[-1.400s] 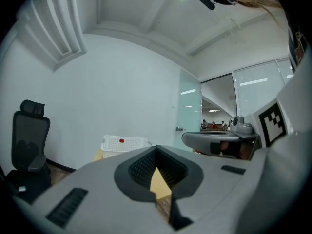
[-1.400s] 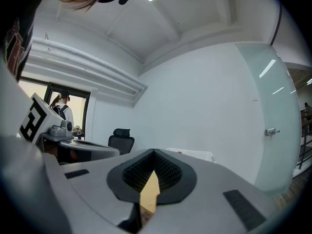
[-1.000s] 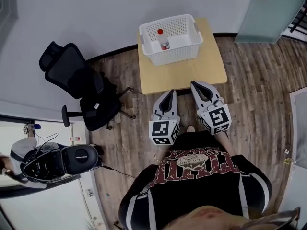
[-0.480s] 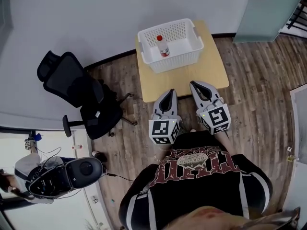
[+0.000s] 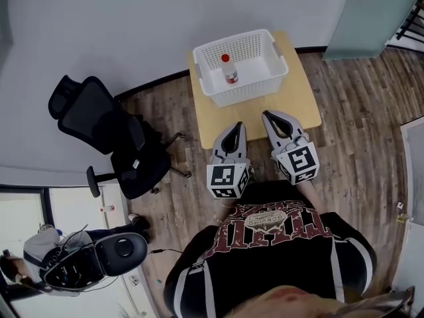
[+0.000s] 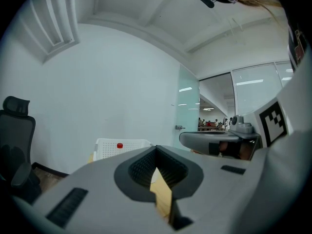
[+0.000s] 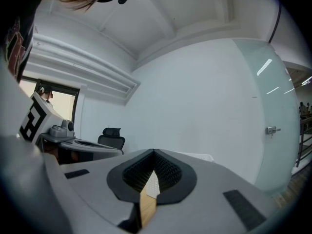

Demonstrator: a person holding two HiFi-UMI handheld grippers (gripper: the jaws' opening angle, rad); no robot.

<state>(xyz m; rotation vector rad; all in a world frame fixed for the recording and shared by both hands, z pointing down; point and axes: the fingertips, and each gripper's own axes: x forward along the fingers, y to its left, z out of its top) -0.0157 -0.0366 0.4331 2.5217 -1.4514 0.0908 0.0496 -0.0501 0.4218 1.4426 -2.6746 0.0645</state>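
**A:** You stand on a wood-plank floor (image 5: 361, 118) facing a white wall (image 5: 132, 18), with a small pale desk (image 5: 301, 105) straight ahead of you.

**B:** On that desk you have a white basket (image 5: 244, 91), set toward the far edge. A red-capped bottle (image 5: 229, 69) is inside, in its back left part, and it appears to stand upright.

**A:** Your left gripper (image 5: 236, 128) and your right gripper (image 5: 273, 119) sit side by side close to your body, apart from each other. Their tips are over the near edge of the desk, short of the basket and not touching it.

**B:** Look along your left fingers: they are closed tip to tip with nothing between them. Only the desk shows through the hollow behind the tips, and the basket lies beyond, a little to the left.

**A:** Your right fingers are the same, pressed together at the tips and empty.

**B:** Off to your left, a black office chair (image 5: 109, 134) stands on the floor beside the desk. A glass door (image 5: 371, 12) is at your far right.
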